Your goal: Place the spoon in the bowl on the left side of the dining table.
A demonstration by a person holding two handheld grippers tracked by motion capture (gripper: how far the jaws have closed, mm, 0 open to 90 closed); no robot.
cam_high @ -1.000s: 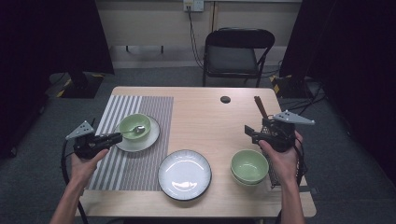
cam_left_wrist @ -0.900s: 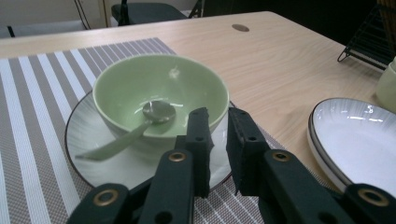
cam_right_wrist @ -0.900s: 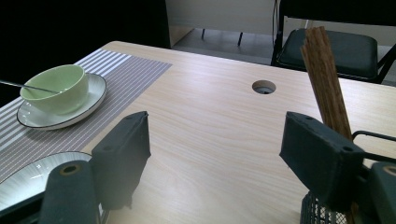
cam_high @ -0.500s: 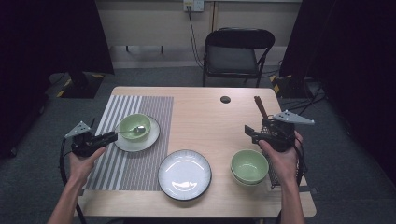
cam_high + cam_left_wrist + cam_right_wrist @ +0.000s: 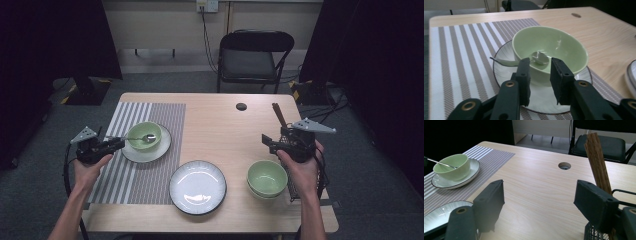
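A green bowl (image 5: 145,134) (image 5: 559,45) stands on a small white plate (image 5: 150,151) on the striped placemat (image 5: 125,170). A metal spoon (image 5: 144,137) (image 5: 541,57) lies in the bowl, its handle sticking out over the rim toward my left gripper (image 5: 119,143) (image 5: 540,61). That gripper's jaws have just been opening; they stand apart just short of the bowl, with nothing between them. My right gripper (image 5: 267,142) (image 5: 539,192) hovers wide open and empty above the table's right side, beside two stacked green bowls (image 5: 267,177).
A larger white plate (image 5: 197,187) (image 5: 439,217) lies at the front centre. Brown wooden sticks (image 5: 278,115) (image 5: 596,157) stand in a black mesh holder (image 5: 594,232) by my right gripper. A cable hole (image 5: 241,106) sits near the far edge, with a black chair (image 5: 255,55) behind.
The left gripper's jaws have parted and the hand has drawn back slightly from the bowl. The spoon stays in the bowl. The right hand has not moved.
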